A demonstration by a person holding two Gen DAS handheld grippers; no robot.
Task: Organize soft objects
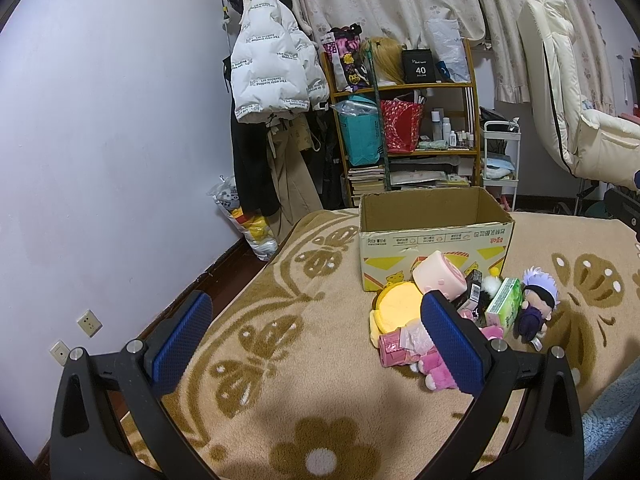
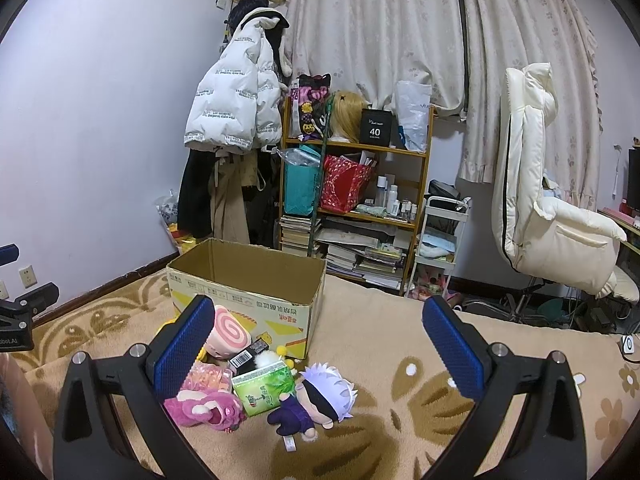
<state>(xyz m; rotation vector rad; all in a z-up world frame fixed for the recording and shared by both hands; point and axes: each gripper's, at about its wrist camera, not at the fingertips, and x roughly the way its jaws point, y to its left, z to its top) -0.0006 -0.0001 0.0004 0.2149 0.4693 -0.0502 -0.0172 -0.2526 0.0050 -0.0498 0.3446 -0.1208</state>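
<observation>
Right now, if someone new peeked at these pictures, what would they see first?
Probably the open cardboard box on the beige butterfly blanket, with toys heaped in front: a white-haired doll, a pink plush bear and a green tissue pack. Both grippers, left and right, hover open above the blanket, holding nothing.

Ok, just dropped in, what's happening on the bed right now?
Nothing is held yet. Both tongs, left and right, are open above the blanket. The cardboard box stands open, with the toys piled in front of it: pink bear, white-haired doll, swirl-roll plush and green tissue pack.
</observation>
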